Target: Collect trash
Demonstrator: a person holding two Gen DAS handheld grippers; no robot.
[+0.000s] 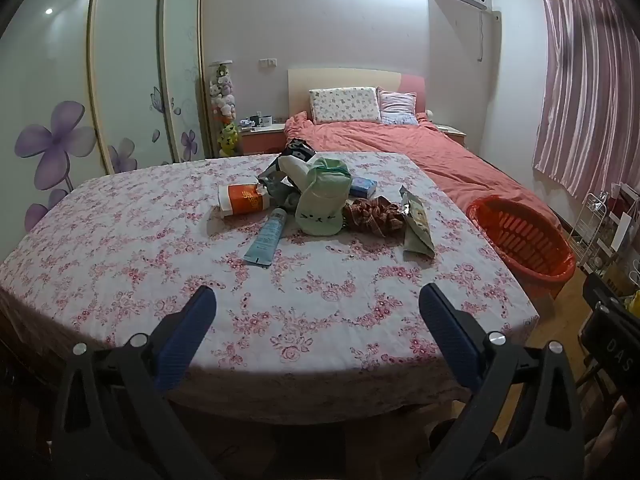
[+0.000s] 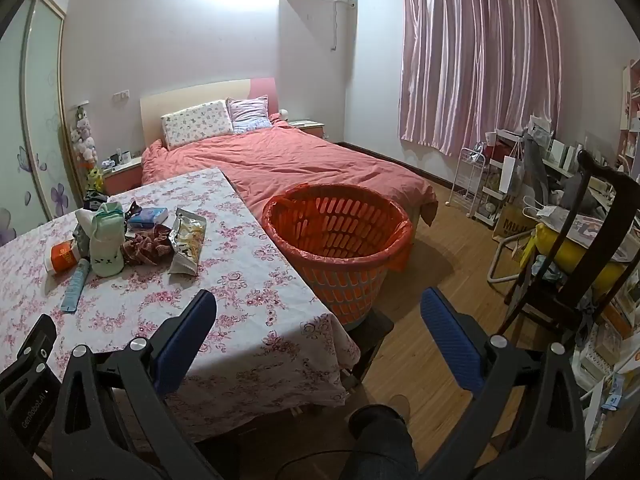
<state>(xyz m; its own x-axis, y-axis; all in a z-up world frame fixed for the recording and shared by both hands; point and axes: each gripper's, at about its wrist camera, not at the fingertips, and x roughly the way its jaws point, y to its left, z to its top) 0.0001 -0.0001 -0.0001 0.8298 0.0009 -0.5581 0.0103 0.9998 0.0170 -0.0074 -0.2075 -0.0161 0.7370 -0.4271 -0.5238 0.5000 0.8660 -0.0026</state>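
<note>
Over the near edge of the floral-clothed table [image 1: 120, 240] the left gripper [image 1: 318, 306] hangs with jaws apart, holding nothing; bare cloth lies between it and the trash pile [image 1: 320, 196] at the far middle. Off the table's right edge the right gripper [image 2: 318, 308] is likewise spread and empty, near the slatted orange basket [image 2: 340, 224]. Crumpled wrappers overlap; some are hidden.

One desk [image 1: 120, 240] carries one blue tube [image 1: 266, 236], one orange-and-white packet [image 1: 243, 199], one green plush pouch [image 1: 322, 204], one snack bag [image 1: 418, 226], one brown scrunchie [image 1: 372, 214] and, seemingly, two half-hidden wrappers. One orange basket [image 2: 340, 236]; two pillows.
</note>
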